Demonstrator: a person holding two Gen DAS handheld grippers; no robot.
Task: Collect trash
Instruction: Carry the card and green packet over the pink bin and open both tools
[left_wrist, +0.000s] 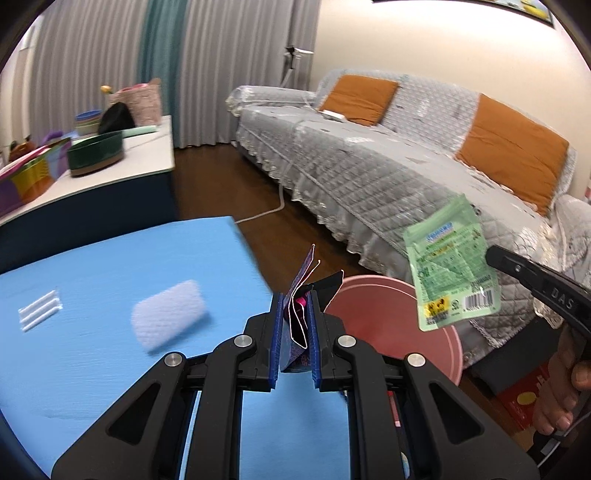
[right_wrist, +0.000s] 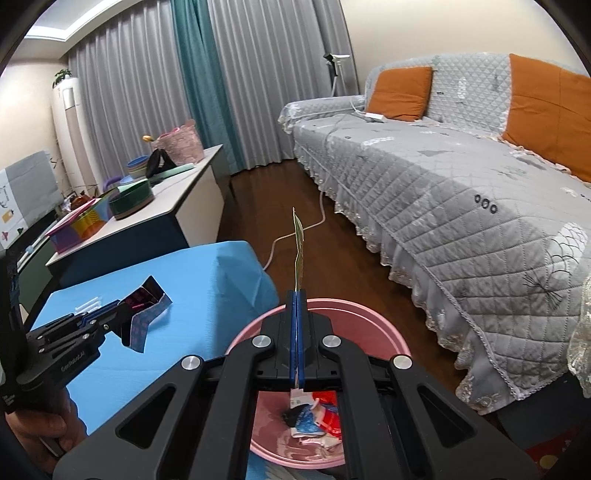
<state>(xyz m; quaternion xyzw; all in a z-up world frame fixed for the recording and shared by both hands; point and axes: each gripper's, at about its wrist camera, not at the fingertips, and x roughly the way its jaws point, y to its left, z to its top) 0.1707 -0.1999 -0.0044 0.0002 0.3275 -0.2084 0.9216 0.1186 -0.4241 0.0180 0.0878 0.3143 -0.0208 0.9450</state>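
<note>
Pink basin (right_wrist: 384, 328) sits lower centre in the right wrist view, beside the blue table (right_wrist: 192, 295), with crumpled wrappers (right_wrist: 314, 417) lying in its bottom. Right gripper (right_wrist: 297, 295) is clamped tight on a thin green packet (right_wrist: 299, 251), seen edge-on above the basin rim; in the left wrist view the packet's printed face (left_wrist: 450, 269) hangs at right. Left gripper (left_wrist: 294, 299) pinches a folded purple-and-black wrapper (left_wrist: 299, 314) at the table edge; a white pad (left_wrist: 170, 317) lies on the table at left.
</note>
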